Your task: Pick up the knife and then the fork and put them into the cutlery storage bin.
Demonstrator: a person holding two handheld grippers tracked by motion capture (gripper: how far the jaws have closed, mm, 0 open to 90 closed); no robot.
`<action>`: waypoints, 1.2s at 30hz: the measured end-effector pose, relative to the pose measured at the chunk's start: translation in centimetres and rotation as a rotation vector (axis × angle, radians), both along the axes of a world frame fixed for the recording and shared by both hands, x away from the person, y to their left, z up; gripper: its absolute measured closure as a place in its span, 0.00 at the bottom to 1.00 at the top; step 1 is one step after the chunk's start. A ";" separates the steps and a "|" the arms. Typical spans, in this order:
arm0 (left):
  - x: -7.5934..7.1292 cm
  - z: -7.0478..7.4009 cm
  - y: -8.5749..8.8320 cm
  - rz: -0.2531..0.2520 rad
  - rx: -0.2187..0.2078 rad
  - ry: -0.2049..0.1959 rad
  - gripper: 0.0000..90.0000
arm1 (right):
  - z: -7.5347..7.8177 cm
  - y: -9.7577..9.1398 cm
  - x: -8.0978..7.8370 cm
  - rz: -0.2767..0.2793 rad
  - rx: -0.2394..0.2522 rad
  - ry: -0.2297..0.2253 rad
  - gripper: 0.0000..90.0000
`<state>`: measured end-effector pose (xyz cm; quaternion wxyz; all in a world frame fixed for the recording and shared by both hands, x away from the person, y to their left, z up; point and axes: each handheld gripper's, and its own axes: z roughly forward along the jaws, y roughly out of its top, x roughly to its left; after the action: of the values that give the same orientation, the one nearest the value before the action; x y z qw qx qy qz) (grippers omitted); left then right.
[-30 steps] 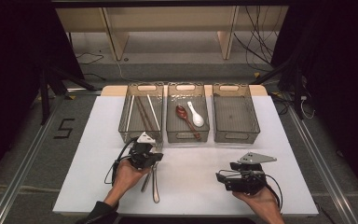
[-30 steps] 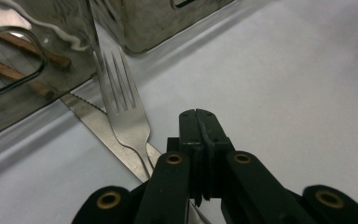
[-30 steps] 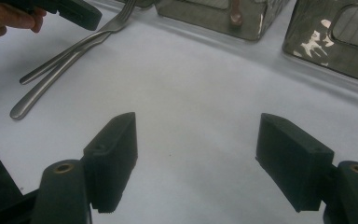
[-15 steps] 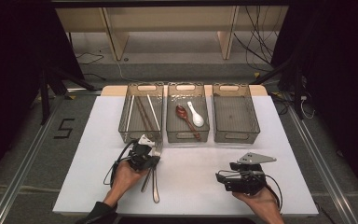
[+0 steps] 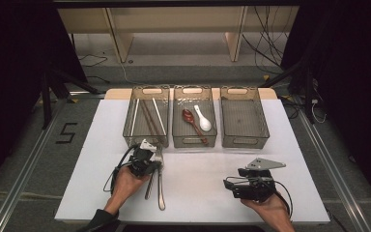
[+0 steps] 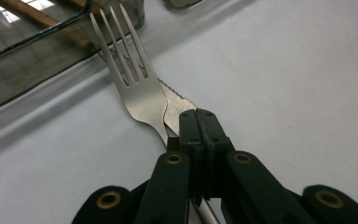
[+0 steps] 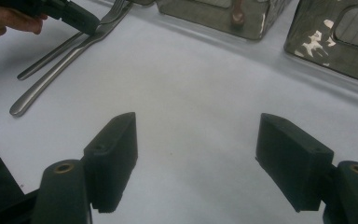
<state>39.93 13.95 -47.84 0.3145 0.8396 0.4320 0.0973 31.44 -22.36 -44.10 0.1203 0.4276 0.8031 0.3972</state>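
Left gripper (image 6: pixel 200 122) clamped on fork (image 6: pixel 137 88), right gripper (image 7: pixel 198 154) agape (floor mark "5" (image 5: pixel 66 132)).

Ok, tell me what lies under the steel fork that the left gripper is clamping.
A serrated steel knife lies under the steel fork, its toothed edge peeking out beside the fork's neck. The shut left gripper covers both handles there, so whether it pinches both is unclear.

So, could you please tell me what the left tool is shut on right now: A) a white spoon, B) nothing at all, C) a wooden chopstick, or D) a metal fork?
D: in the left gripper view the left tool has its jaws pressed together on the neck of the metal fork, which lies across a serrated knife on the white table.
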 end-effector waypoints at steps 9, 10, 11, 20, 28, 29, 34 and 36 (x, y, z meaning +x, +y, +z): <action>-0.1 -0.3 0.9 0.029 0.020 0.006 0.99 | 0.0 0.1 0.0 0.002 0.000 0.000 0.34; -0.1 -0.3 0.9 0.030 0.018 0.008 0.99 | 0.0 0.1 0.0 0.001 -0.001 0.001 0.34; -0.1 -0.2 0.9 0.028 0.011 0.013 0.99 | 0.0 0.1 0.0 0.001 -0.001 0.000 0.34; -1.2 1.5 0.9 0.041 -0.073 0.083 0.73 | 0.1 0.0 0.0 0.003 0.002 0.000 0.34; -2.1 2.1 0.0 0.065 -0.023 0.179 0.45 | 0.1 0.1 0.0 0.011 0.001 0.000 0.34; -2.1 2.0 -0.2 0.065 -0.017 0.188 0.43 | 0.1 0.1 0.0 0.011 0.001 0.000 0.34; -2.2 1.6 -0.7 0.069 0.010 0.220 0.34 | 0.1 0.1 0.0 0.012 0.002 -0.001 0.34; -2.2 1.5 -0.9 0.063 0.019 0.232 0.32 | 0.1 0.1 0.0 0.010 0.000 0.004 0.34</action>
<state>37.71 13.10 -46.32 0.2511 0.8343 0.4906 0.0135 31.43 -22.21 -44.01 0.1168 0.4245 0.8054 0.3969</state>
